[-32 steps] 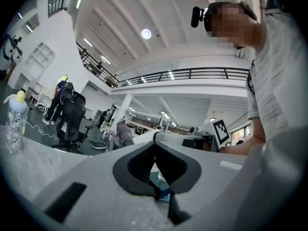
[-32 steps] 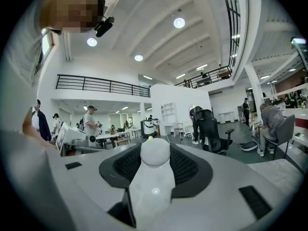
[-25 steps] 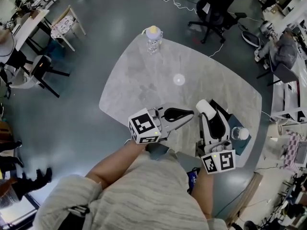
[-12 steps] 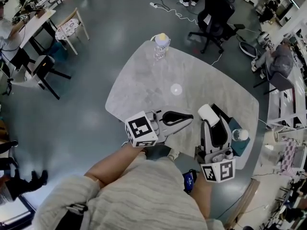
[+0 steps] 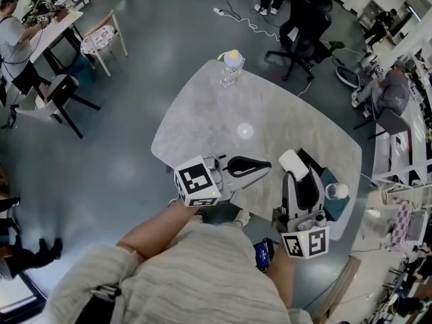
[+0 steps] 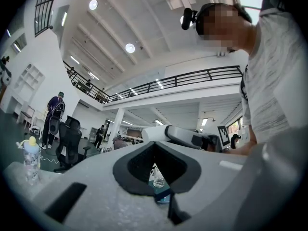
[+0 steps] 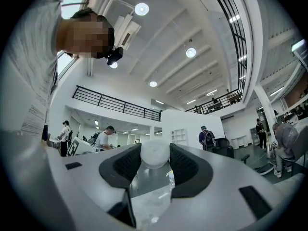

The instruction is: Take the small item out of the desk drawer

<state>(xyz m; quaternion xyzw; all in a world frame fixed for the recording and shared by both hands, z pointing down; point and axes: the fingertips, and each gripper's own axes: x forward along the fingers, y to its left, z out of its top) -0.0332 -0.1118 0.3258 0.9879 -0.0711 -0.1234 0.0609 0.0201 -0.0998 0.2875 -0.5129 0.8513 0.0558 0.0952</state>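
Right gripper view: right claw point(image 7: 155, 166) clenched on small white item point(image 7: 155, 152) near the tips; loosened grip could drop it onto worktop point(image 5: 223, 113). Left claw point(image 6: 162, 190) closed, empty.

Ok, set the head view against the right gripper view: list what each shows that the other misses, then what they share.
Only the head view: the grey table in its whole outline, the teal object near its right edge, and the wooden chair out on the floor.
Only the right gripper view: the ceiling lights, the balcony railing and the camera worn on the person's head.
Both: the right gripper shut on a white round item.
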